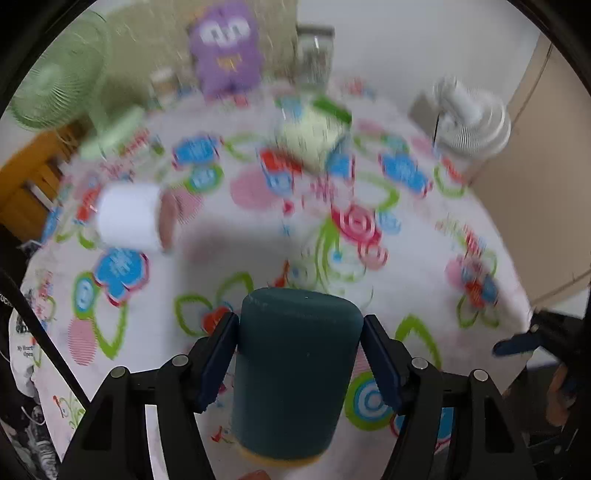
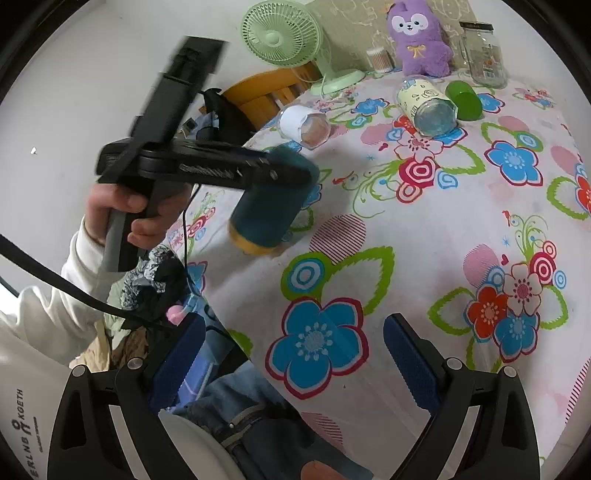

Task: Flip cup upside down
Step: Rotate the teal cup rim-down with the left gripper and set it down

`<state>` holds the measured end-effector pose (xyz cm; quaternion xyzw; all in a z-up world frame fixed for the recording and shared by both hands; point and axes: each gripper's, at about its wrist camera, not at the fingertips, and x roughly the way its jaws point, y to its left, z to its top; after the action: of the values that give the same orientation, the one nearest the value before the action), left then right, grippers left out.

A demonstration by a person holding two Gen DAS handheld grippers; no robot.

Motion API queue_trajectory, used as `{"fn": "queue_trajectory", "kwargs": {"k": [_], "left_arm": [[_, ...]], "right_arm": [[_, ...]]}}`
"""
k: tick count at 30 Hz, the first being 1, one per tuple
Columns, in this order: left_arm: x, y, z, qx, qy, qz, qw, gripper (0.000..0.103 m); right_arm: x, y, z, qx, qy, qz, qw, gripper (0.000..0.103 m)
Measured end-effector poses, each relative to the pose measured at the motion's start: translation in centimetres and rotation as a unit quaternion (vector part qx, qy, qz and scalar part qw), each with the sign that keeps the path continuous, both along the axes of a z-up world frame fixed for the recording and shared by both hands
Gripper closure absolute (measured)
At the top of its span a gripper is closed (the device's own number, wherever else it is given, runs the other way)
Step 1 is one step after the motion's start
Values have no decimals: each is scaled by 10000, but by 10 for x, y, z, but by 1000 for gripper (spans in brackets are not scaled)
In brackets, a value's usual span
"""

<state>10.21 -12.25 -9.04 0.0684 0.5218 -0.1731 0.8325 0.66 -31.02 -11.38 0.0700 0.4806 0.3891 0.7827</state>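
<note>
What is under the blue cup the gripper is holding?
The teal cup, held tilted by the left gripper, has its yellow end lowest, just above the flowered tablecloth. Nothing else shows beneath. Its inside is hidden.

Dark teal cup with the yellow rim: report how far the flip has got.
Done: the left gripper grips the dark teal cup with the yellow rim, lifted off the floral tablecloth. In hand: turning it, tilted, rim lowest. Left: set it down, release. The right gripper is open, empty.

One teal cup (image 2: pixel 271 206). One white cup (image 2: pixel 303 124) on its side. Two fans: green fan (image 2: pixel 284 35), white fan (image 1: pixel 471 118). One purple plush (image 2: pixel 421 37). Two jars: clear jar (image 2: pixel 484 53), patterned jar (image 2: pixel 428 105). One green lid (image 2: pixel 464 99).
</note>
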Motion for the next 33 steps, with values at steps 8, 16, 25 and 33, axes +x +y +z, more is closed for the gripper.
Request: {"fn": "queue_trajectory", "kwargs": {"k": [8, 16, 25, 33], "left_arm": [[-25, 21, 30, -308, -1106, 542, 9919, 35], [-39, 44, 34, -618, -1279, 911, 9857, 35], [-51, 51, 13, -711, -1101, 1019, 9861, 35], [-55, 52, 8, -785, -1169, 1023, 9847, 35]], "right_arm": [[2, 14, 4, 14, -101, 107, 9999, 5], [1, 24, 6, -2, -136, 171, 9998, 5], [2, 36, 2, -93, -124, 270, 9995, 5], [1, 46, 7, -68, -289, 335, 9990, 5]]}}
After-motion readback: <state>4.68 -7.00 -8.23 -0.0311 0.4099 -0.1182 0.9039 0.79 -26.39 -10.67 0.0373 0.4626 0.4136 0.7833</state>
